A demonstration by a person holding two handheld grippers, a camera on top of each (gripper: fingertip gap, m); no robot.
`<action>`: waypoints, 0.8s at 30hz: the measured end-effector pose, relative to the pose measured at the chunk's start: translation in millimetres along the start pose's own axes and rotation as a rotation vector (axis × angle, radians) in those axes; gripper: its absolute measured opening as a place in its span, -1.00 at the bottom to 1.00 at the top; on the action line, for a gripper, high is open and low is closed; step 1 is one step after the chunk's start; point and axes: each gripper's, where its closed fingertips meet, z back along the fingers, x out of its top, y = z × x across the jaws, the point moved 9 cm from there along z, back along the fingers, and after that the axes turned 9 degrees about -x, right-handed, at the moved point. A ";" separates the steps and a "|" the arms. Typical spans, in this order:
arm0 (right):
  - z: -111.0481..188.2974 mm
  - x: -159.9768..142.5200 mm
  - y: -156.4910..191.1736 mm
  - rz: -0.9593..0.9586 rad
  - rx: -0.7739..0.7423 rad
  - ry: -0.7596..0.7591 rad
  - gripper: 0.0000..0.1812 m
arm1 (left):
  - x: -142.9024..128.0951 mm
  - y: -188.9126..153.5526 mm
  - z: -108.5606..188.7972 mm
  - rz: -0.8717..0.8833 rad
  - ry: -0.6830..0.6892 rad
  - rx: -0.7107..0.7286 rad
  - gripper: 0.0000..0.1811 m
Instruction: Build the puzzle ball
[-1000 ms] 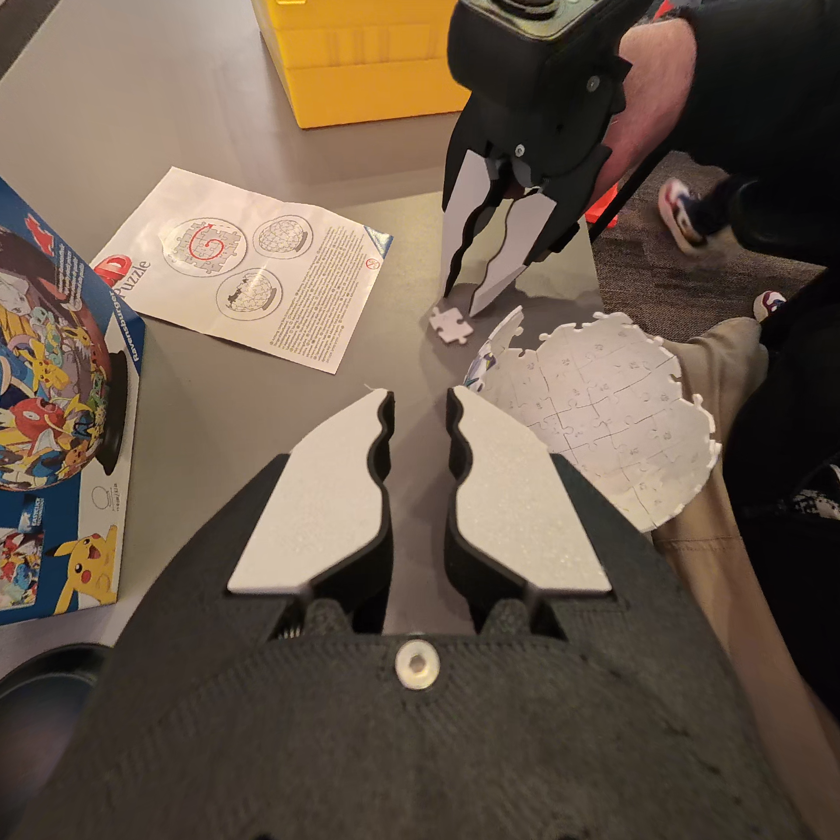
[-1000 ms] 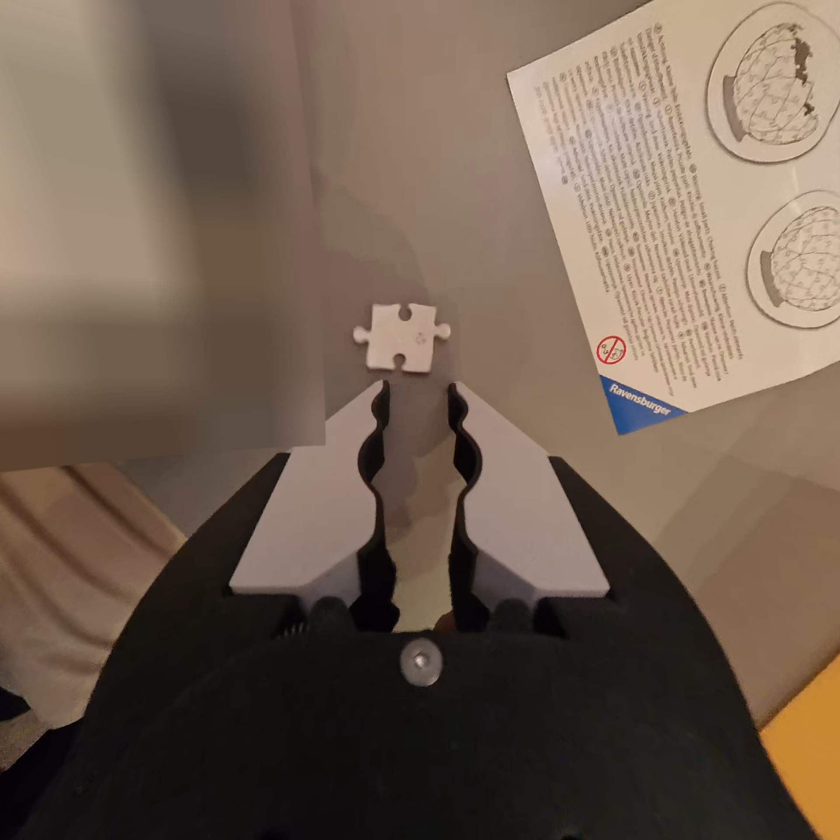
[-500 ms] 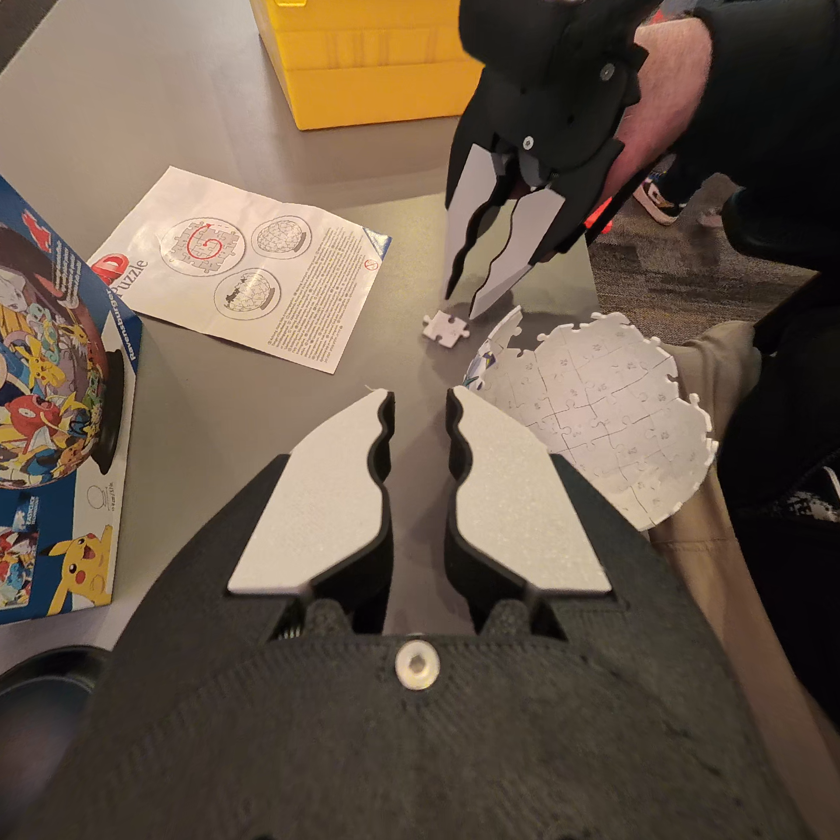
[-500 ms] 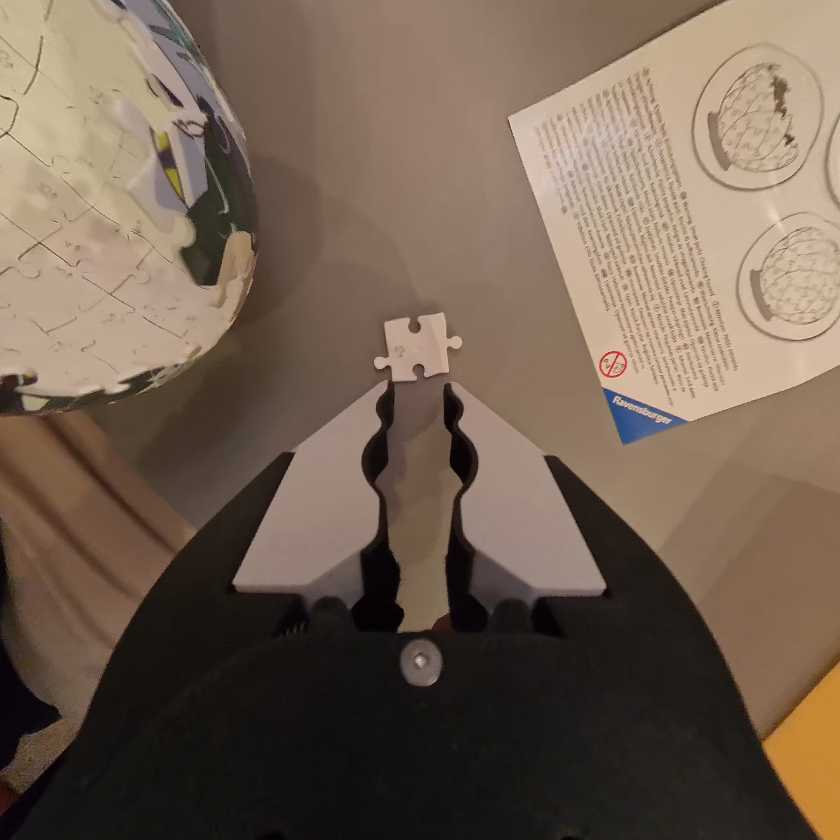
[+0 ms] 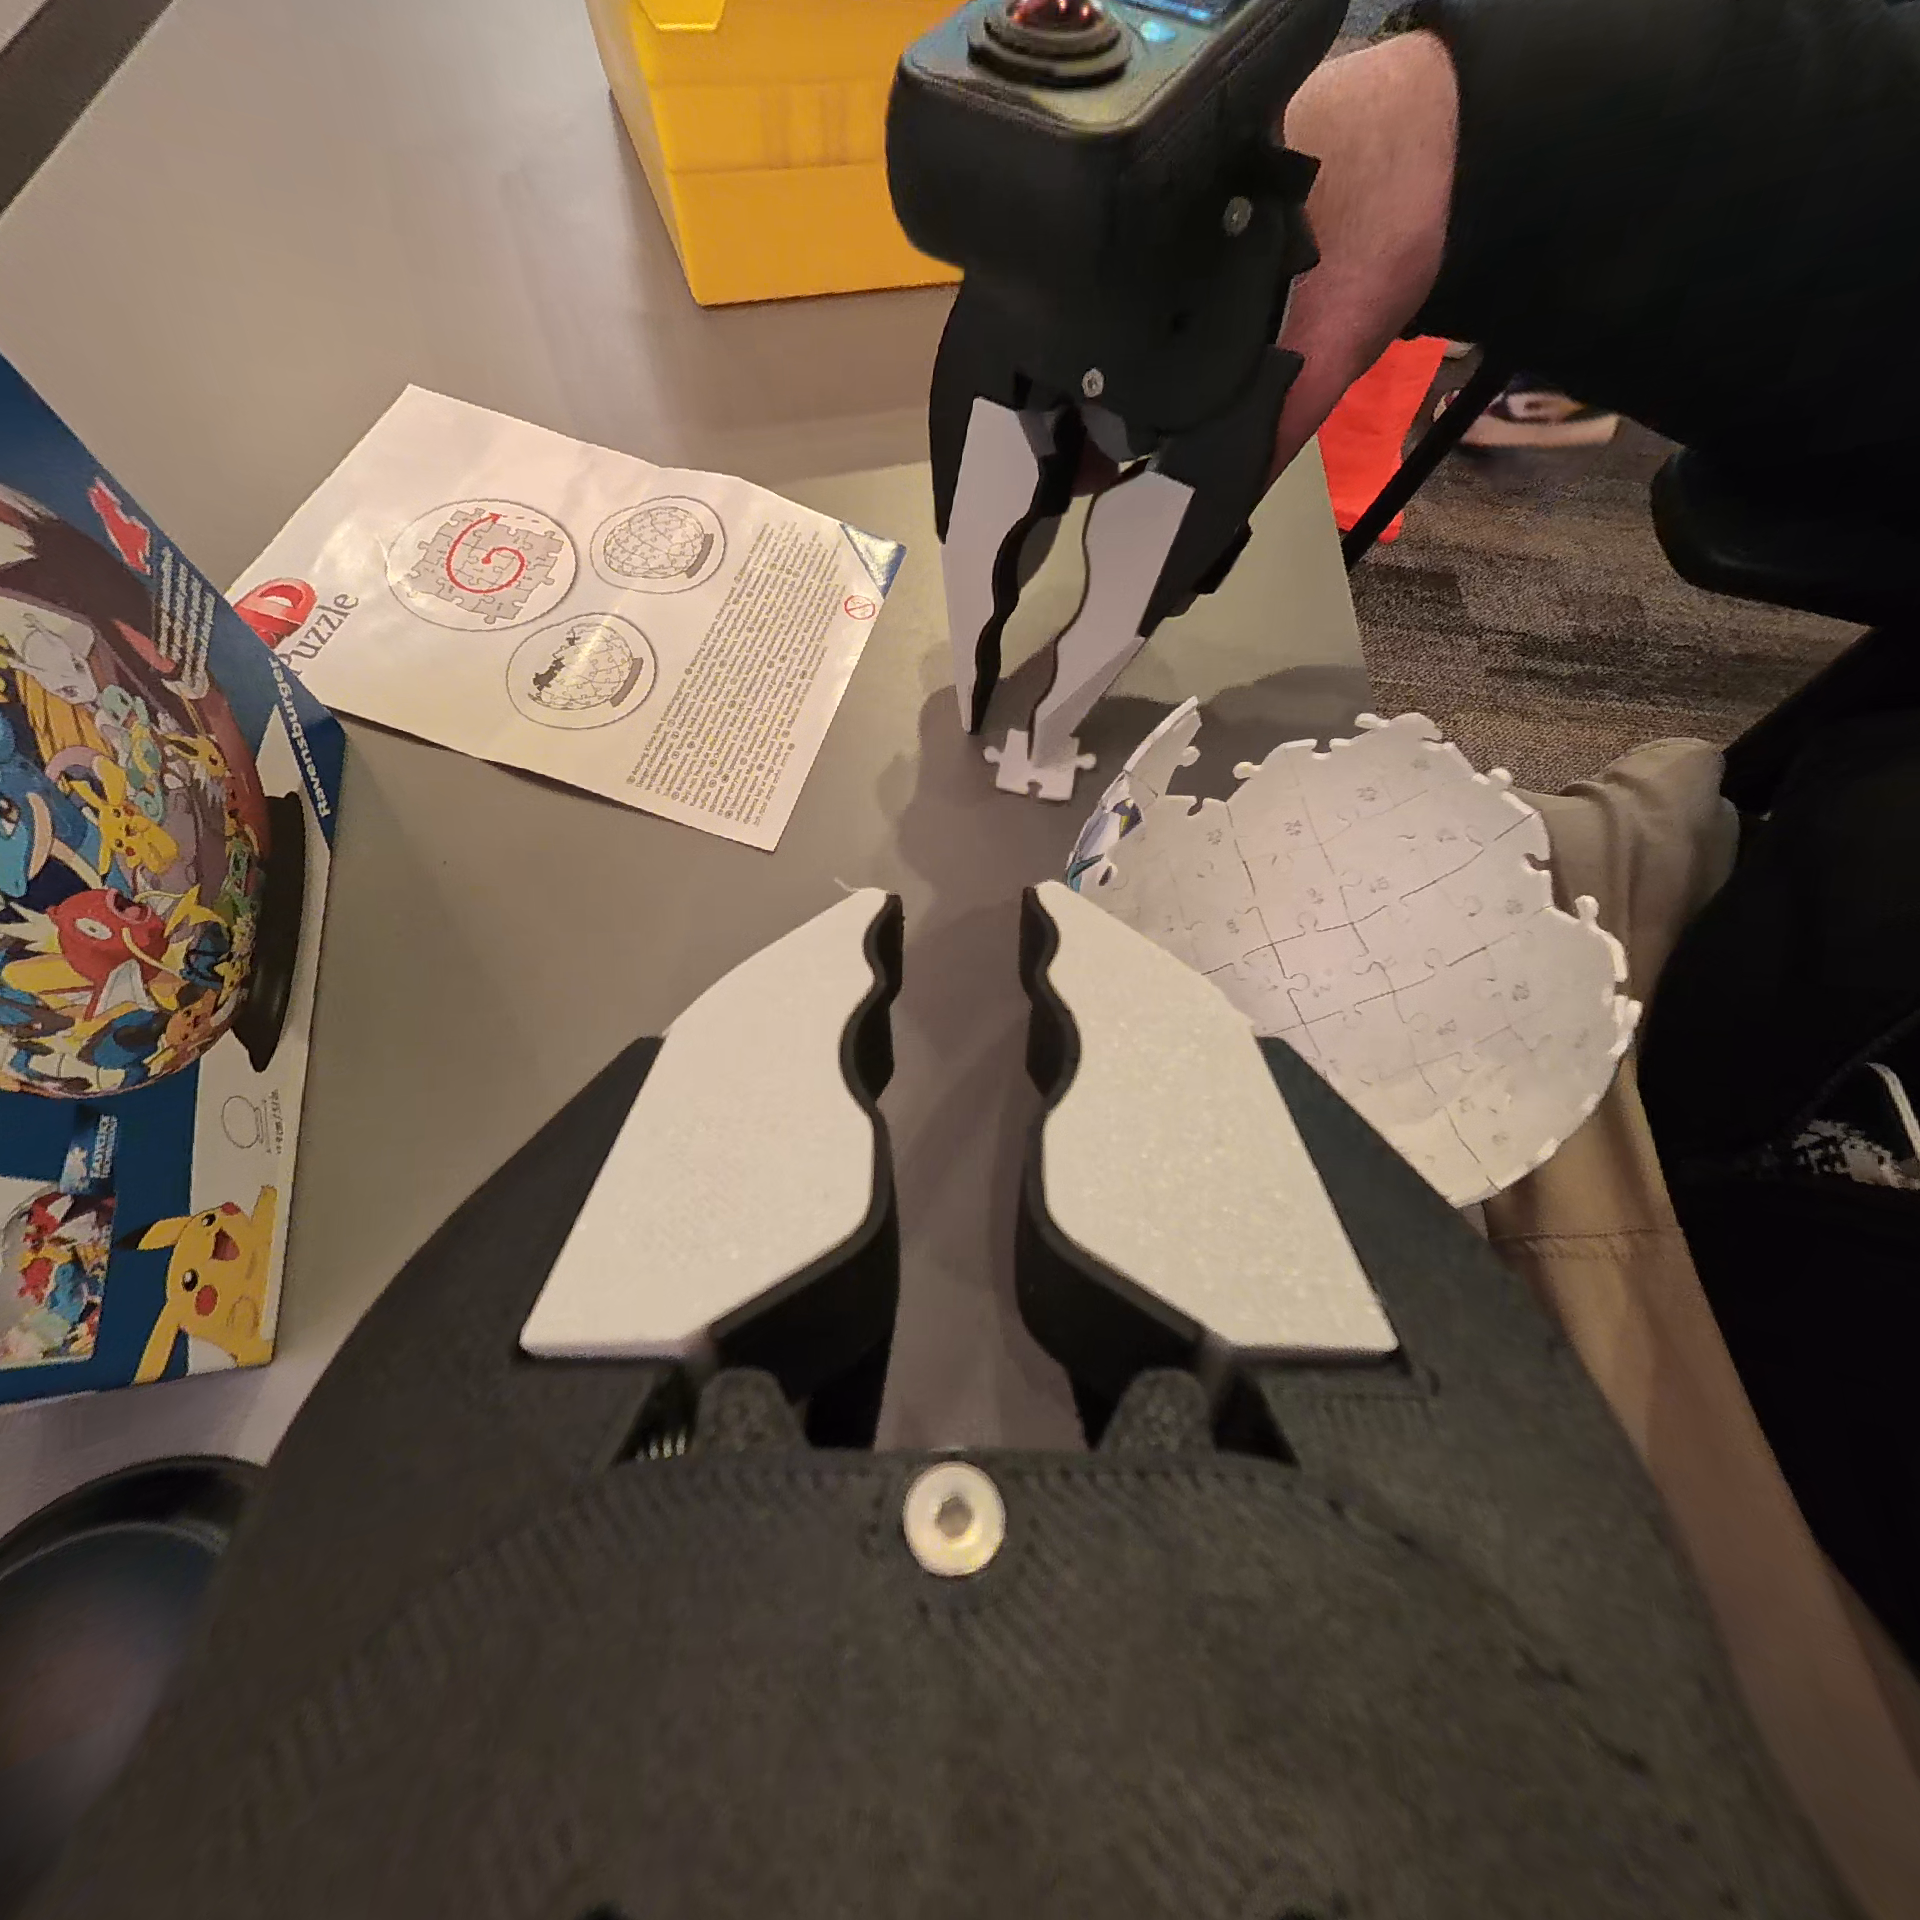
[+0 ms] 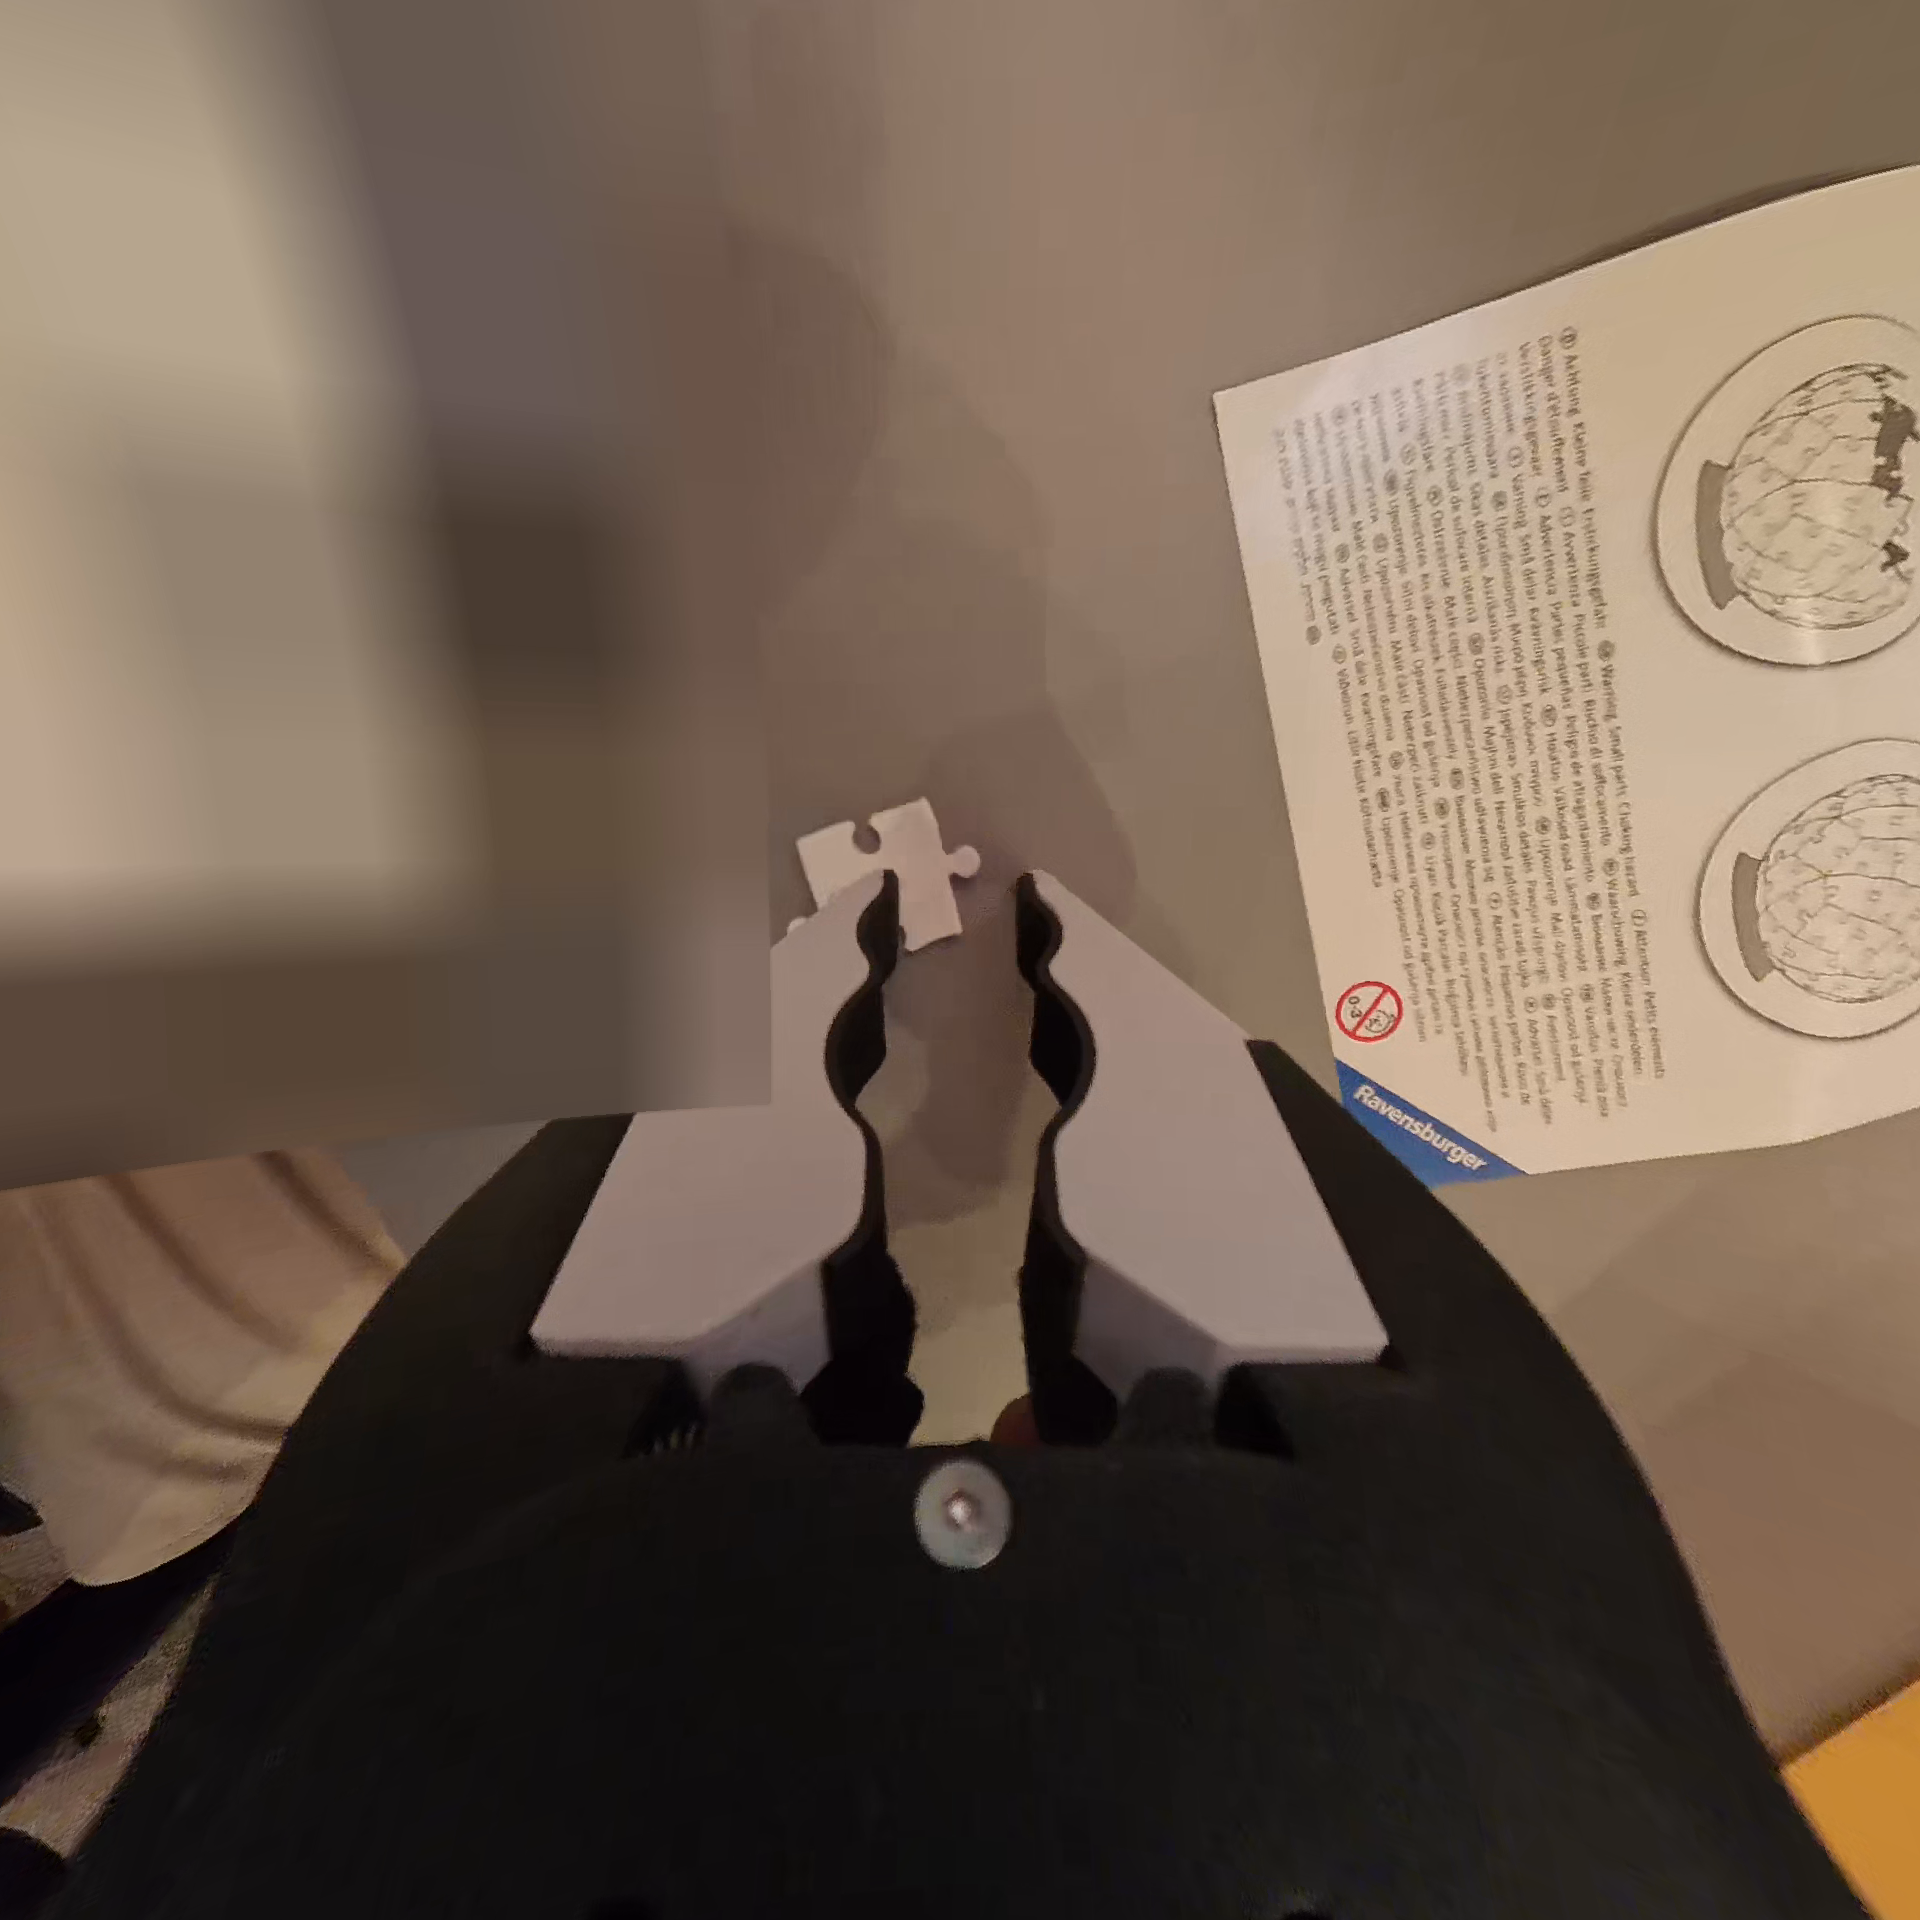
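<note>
The grey desk [image 5: 436,208] carries everything. Only the left wrist view takes in the yellow box [image 5: 790,156] at its far edge, the picture-covered puzzle box [image 5: 125,935] on the left, and the half-built puzzle ball [image 5: 1351,935], a white shell lying open side up at the desk's near right edge, against a person's tan trouser leg [image 5: 1621,831]. In the right wrist view a blurred patch covers the place where the shell would be. Both views show the printed instruction sheet [image 5: 582,613], flat between puzzle box and ball.

The left tongs [image 5: 961,904] hover low over bare desk, parted by a moderate gap and holding nothing. The right tongs [image 5: 1023,722] point steeply down, tips at the desk, also parted. The loose puzzle piece [image 6: 899,868] lies white side up just beside the ball. From the right wrist view one fingertip [image 6: 883,894] overlaps the piece while the other stands clear beside it; the piece is not clamped.
</note>
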 end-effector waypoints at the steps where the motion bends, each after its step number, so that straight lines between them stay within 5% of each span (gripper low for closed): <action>1: 0.0 -0.7 -0.6 -0.017 0.005 -0.006 -0.77 | -0.3 0.1 -0.2 0.001 -0.001 -0.002 -0.77; 16: 10.7 -24.5 7.5 -0.109 -0.026 -0.046 -1.00 | 0.5 -1.3 -2.5 0.001 -0.004 -0.012 -0.77; 24: 14.3 -18.3 4.1 0.041 -0.009 -0.061 -0.71 | 0.8 -1.5 -2.0 0.001 -0.004 -0.011 -0.77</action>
